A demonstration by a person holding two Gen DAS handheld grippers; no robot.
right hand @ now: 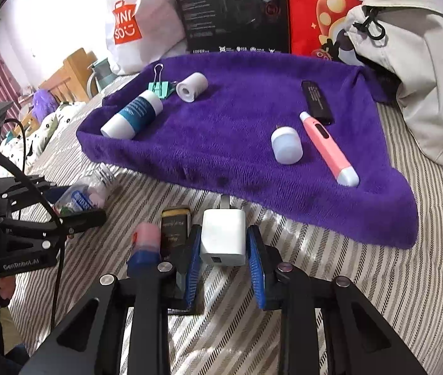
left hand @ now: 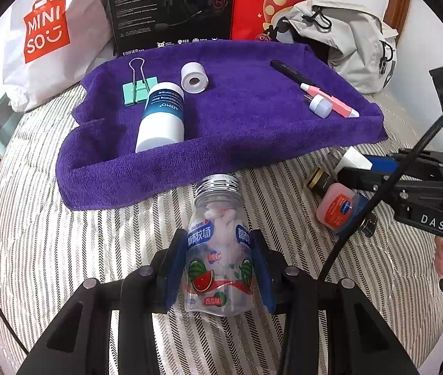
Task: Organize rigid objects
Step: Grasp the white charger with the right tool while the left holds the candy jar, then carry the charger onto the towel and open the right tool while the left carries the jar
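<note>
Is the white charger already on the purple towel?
No. The charger lies on the striped bedding between the right gripper's fingers, short of the towel.

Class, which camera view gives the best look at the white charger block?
The right wrist view: the white charger block sits whole and close between the right gripper fingers, on the striped bedding. The left wrist view shows only a white corner behind that gripper.

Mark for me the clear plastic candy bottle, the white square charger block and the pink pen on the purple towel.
clear plastic candy bottle (left hand: pixel 218 247), left wrist view, on its label.
white square charger block (right hand: pixel 223 234), right wrist view, on its top face.
pink pen (right hand: pixel 324 143), right wrist view, mid-barrel.
</note>
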